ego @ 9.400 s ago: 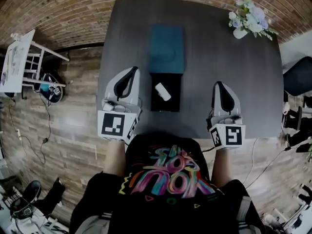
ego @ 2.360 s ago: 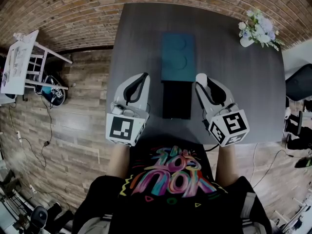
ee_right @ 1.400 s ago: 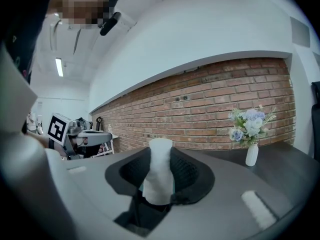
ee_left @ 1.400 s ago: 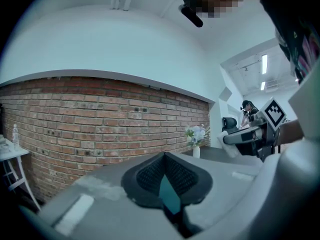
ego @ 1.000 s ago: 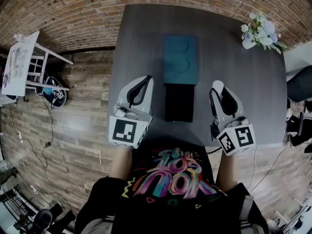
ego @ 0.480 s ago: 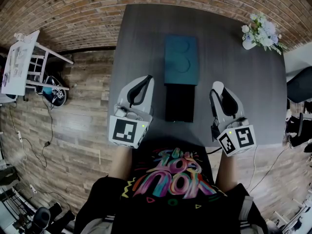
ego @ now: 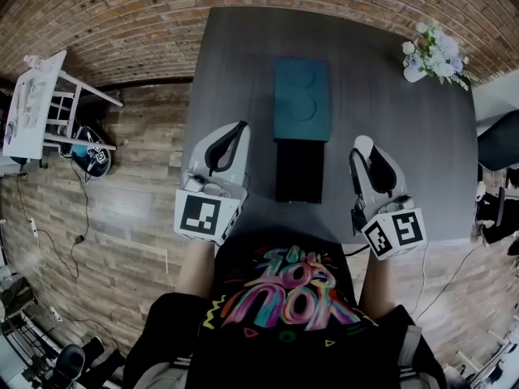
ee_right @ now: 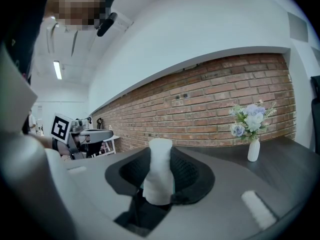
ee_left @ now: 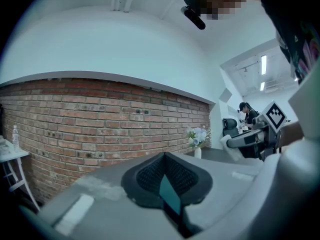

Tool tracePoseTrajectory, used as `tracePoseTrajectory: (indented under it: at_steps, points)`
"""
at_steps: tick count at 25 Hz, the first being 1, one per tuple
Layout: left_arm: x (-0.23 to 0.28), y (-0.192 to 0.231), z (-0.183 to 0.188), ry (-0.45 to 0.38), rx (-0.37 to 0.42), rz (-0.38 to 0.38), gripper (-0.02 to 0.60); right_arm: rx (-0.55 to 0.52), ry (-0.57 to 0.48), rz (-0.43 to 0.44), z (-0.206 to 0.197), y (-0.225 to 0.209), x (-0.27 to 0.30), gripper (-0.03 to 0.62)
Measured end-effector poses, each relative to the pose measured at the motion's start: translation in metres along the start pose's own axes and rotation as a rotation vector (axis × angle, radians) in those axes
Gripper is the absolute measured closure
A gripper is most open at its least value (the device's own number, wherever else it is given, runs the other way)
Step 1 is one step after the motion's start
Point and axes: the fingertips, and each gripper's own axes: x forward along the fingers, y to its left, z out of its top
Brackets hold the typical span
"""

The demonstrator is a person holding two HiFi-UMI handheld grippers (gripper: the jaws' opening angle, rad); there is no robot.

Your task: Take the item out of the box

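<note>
A black open box [ego: 298, 171] lies on the dark table [ego: 397, 104], and nothing shows inside it. Its teal lid [ego: 302, 100] rests flat just beyond it. My right gripper [ego: 362, 146] hovers to the right of the box, shut on a white cylindrical item [ego: 362, 143]. In the right gripper view the item [ee_right: 159, 171] stands upright between the pads. My left gripper [ego: 235, 132] is to the left of the box, shut and holding nothing. In the left gripper view only a thin teal sliver shows between its pads [ee_left: 150, 176].
A white vase of flowers [ego: 430, 47] stands at the table's far right corner. A brick wall runs behind the table. A white rack [ego: 40, 96] and cables sit on the wood floor to the left. The table's near edge is just ahead of the person's body.
The white item lay in the box at first; now the right gripper holds it to the right of the box. Over the last second the left gripper drifted slightly left.
</note>
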Motion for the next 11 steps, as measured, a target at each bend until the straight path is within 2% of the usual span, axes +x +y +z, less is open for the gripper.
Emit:
tracePoseTrajectory:
  at_steps: [6, 11]
  points:
    - [-0.0022, -0.0055, -0.0021, -0.004, -0.008, -0.008, 0.580, -0.001, -0.002, 0.002, 0.0018, -0.0007, -0.0002, 0.470]
    - [-0.0009, -0.0051, -0.0023, -0.016, 0.018, -0.040, 0.580, -0.010, -0.001, 0.010, 0.0016, -0.0015, 0.0020, 0.470]
